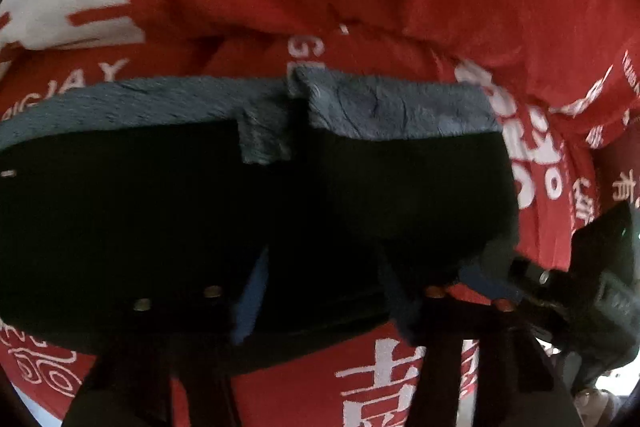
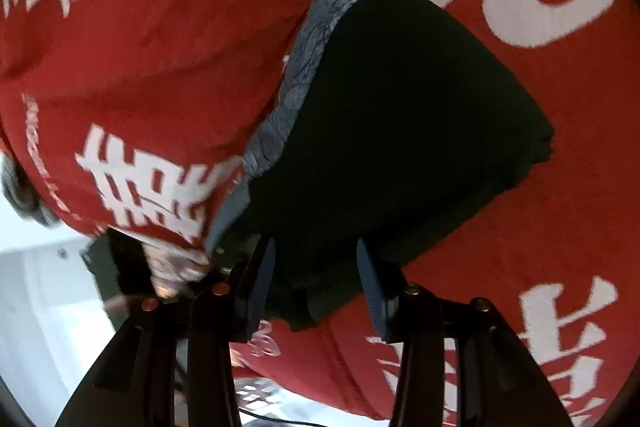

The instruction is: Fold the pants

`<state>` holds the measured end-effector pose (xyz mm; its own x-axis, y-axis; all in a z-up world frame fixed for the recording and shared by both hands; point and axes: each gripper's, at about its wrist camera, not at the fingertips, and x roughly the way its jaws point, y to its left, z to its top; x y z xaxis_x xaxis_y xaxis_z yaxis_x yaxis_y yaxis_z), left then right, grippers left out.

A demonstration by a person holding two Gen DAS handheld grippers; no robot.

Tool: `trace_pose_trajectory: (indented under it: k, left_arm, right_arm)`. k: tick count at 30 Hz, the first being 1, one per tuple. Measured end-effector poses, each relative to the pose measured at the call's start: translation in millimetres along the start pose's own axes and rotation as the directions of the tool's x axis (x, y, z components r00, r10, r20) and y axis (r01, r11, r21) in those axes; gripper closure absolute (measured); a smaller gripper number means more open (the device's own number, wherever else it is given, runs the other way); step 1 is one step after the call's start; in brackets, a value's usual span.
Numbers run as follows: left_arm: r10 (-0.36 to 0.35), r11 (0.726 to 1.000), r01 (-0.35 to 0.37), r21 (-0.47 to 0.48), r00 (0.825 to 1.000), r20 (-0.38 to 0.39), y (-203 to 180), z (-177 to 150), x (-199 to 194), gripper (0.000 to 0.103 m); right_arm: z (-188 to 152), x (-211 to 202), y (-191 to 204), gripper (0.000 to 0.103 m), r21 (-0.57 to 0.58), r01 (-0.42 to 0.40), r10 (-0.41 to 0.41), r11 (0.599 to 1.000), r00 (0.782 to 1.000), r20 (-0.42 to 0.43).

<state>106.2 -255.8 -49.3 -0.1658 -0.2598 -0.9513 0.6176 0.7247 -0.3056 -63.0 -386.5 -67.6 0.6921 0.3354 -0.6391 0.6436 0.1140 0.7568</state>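
Nearest the right wrist lens: the right gripper [image 2: 316, 283], two black angular arms tipped with ribbed blue pads [image 2: 262, 283]. The pads stand apart at a middling width, one at 7 o'clock and one at 5 o'clock of the picture's centre. The near corner of the pants [image 2: 400, 131] lies in the gap between them; neither pad visibly presses on the cloth.

The pants are a dark, almost black, matte fabric, folded into a compact rounded block. A band of grey-blue, brushed and creased fabric [image 2: 296, 75] runs along the block's edge, from 12 o'clock down to 8 o'clock in the right wrist view.

In the left wrist view, the same block fills the middle of the picture as a broad dark slab [image 1: 200, 211], with the grey-blue band [image 1: 380, 107] across its far edge at 12 o'clock and a short tab of it hanging over the dark face. The left gripper [image 1: 320, 299] enters from 6 o'clock; its blue pads [image 1: 252, 299] lie over the slab's near edge, set fairly narrow. Motion blur and shadow hide whether they pinch the fabric.

Beneath everything lies a red cloth [image 2: 140, 47], soft and rumpled into thick folds, printed with large white characters and letters.
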Motion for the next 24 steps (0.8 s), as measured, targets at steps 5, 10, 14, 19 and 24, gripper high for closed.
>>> trace_pose_trajectory:
  k: [5, 10, 14, 19, 24]
  left_arm:
    - [0.029, 0.999, -0.03, -0.02, 0.999, -0.025, -5.2, -2.1, 8.0, 0.06]
    - [0.084, 0.996, -0.083, -0.016, 0.994, 0.073, -10.1, -15.8, -23.1, 0.06]
    - [0.186, 0.982, -0.183, -0.042, 0.981, 0.062, -2.4, -28.5, -8.4, 0.06]
    - [0.235, 0.968, -0.227, -0.111, 0.969, 0.07, 5.2, -28.5, -2.3, 0.034]
    - [0.26, 0.965, -0.251, -0.074, 0.953, 0.155, -7.8, -11.4, -38.1, 0.034]
  right_arm:
    - [10.9, 17.6, -30.0, 0.098, 0.18, 0.012, -0.007, 0.984, 1.0, -0.029]
    - [5.2, 5.8, 0.1, 0.099, 0.048, -0.018, 0.02, 0.999, 0.999, -0.04]
    - [-5.2, 24.9, -11.2, 0.099, 0.06, 0.034, -0.029, 0.998, 0.997, -0.075]
    - [-2.7, 35.0, -9.5, 0.098, -0.045, 0.106, -0.11, 0.993, 0.989, -0.1]
    - [6.9, 27.7, 33.8, 0.083, -0.225, 0.133, -0.19, 0.965, 0.947, -0.259]
